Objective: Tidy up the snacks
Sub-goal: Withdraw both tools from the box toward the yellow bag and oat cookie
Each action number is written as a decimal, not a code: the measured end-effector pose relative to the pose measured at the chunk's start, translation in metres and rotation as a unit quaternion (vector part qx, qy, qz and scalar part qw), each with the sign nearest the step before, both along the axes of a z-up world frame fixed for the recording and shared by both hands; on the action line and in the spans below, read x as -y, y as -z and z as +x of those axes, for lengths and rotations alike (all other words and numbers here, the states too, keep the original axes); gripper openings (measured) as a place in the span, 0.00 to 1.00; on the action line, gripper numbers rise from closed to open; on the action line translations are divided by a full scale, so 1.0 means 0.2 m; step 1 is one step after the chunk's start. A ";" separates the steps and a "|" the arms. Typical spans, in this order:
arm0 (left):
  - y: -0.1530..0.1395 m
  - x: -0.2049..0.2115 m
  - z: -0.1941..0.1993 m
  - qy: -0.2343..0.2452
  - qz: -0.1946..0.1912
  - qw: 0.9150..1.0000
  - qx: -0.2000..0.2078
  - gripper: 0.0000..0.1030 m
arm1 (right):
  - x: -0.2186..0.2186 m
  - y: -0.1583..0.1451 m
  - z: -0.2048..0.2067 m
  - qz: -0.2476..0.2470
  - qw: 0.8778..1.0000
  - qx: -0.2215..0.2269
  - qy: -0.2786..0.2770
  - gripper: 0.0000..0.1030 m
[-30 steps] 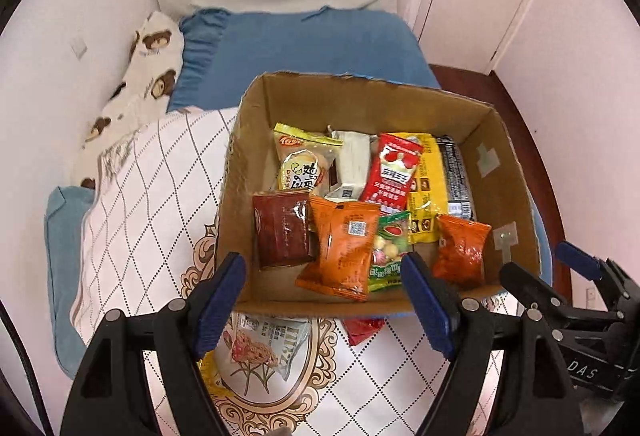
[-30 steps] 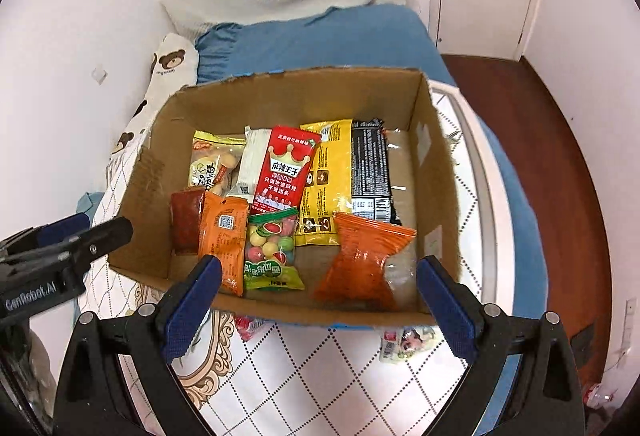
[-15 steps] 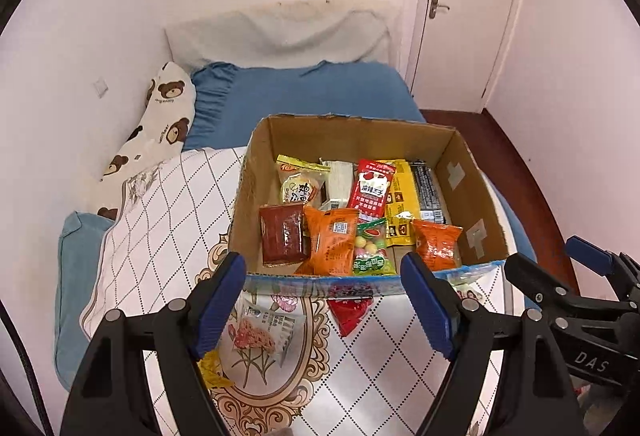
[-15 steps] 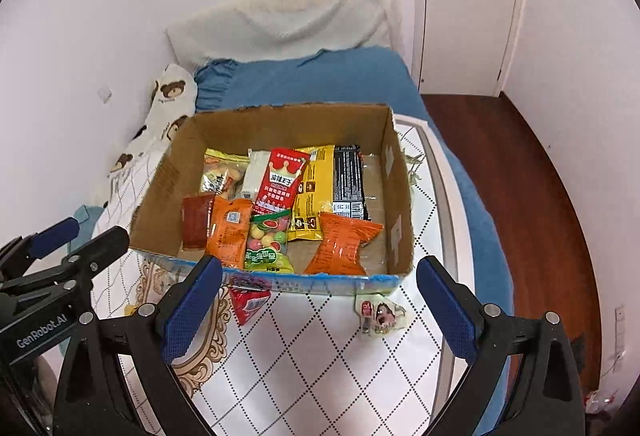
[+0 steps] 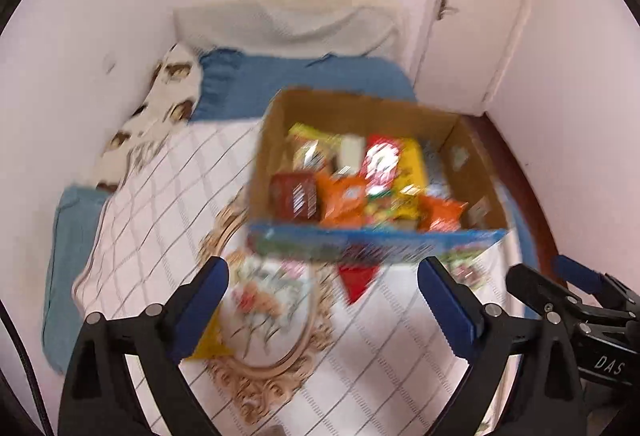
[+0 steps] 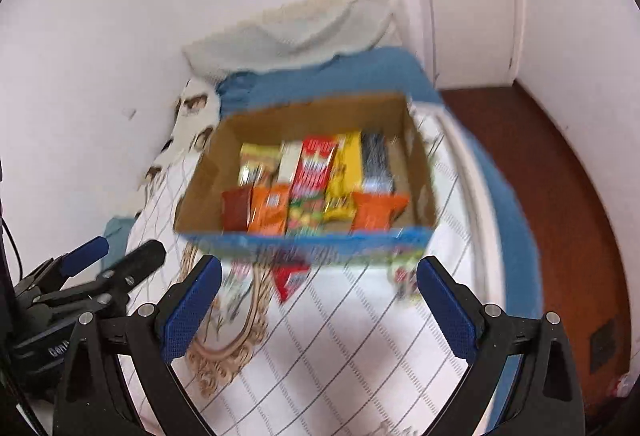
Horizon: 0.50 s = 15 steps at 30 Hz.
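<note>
The cardboard box [image 5: 372, 172] sits on the quilted cover [image 5: 168, 204] of the bed, packed with snack packets in two rows. A red packet [image 5: 356, 280] lies on the cover just in front of the box's near wall. The left gripper [image 5: 323, 310] has just been opening; its fingers stand spread with nothing between them. The right gripper [image 6: 319, 304] hangs beside it, fingers likewise spread and empty
</note>
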<state>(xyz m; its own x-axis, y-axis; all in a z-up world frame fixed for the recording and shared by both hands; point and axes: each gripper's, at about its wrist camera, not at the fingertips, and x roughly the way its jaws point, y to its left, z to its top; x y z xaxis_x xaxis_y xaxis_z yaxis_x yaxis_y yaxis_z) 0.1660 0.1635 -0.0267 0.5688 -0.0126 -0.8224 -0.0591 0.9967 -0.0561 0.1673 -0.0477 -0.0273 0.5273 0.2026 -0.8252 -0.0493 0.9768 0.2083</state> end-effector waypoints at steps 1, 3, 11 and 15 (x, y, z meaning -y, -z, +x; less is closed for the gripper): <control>0.05 -0.05 -0.02 -0.012 0.004 1.000 -0.013 0.94 | -0.02 0.05 0.00 0.006 1.000 -0.012 -0.005 0.97; 0.14 -0.16 -0.04 -0.034 0.007 0.999 -0.036 0.94 | -0.07 0.19 0.00 0.020 0.999 -0.045 -0.014 0.97; 0.46 -0.51 -0.15 -0.092 0.062 0.987 -0.120 0.94 | -0.30 0.72 0.01 0.092 0.982 -0.161 -0.035 0.97; 0.59 -0.57 -0.12 -0.053 0.102 0.983 -0.145 0.94 | -0.37 0.86 0.02 0.099 0.978 -0.177 -0.042 0.81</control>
<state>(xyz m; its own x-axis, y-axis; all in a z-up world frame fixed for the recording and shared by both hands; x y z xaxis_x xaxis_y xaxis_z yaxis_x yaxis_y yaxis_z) 0.1415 0.2769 -0.1441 0.3000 0.2158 -0.9292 -0.1474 0.9729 0.1783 0.1708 0.0258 -0.1995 0.1891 0.4083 -0.8931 -0.0183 0.9108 0.4125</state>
